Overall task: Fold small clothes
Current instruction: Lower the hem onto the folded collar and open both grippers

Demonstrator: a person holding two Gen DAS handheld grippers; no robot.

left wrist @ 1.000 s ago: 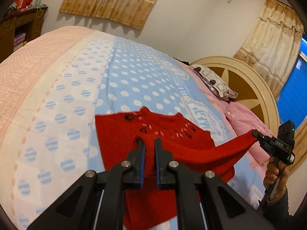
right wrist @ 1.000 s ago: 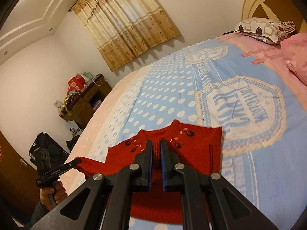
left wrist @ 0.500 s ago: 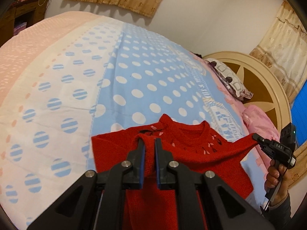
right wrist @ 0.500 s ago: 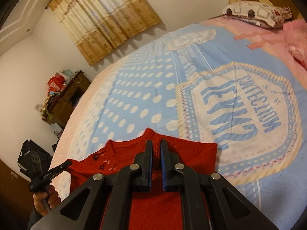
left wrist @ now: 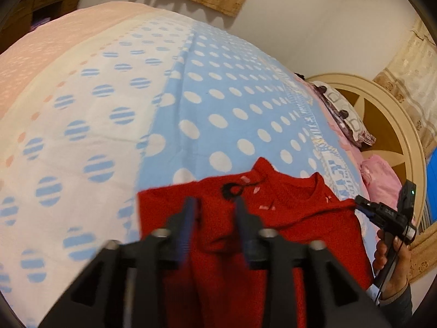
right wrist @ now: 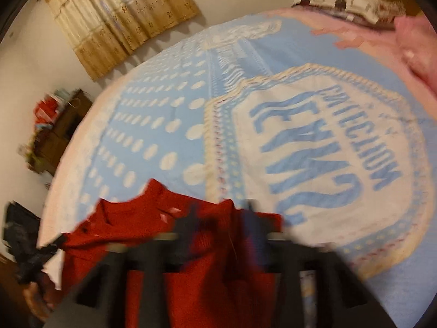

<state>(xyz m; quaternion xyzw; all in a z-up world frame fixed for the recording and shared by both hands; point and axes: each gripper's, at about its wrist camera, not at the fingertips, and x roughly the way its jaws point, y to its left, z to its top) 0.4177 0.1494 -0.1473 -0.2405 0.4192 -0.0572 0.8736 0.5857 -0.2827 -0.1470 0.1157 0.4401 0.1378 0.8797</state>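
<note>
Right in front of you, your left gripper tilts down over the red sweater, and its jaws have just been opening: the knit sits between the fingers but they stand apart from it, nothing pinched. Same story on the other side: your right gripper angles down at the sweater's opposite shoulder, jaws just parted, red fabric between them, though that view is smeared with blur and you can't tell whether a pad touches the cloth. From the left wrist view, your right hand shows at the far right edge, fist around the handle, sleeve cuff below, gripper tips at the sweater's edge. The sweater lies on the near part of the bedspread, neckline pointing away from you. Farther on, polka dots run up the bed toward a patterned pillow, the round headboard and the curtain.
</note>
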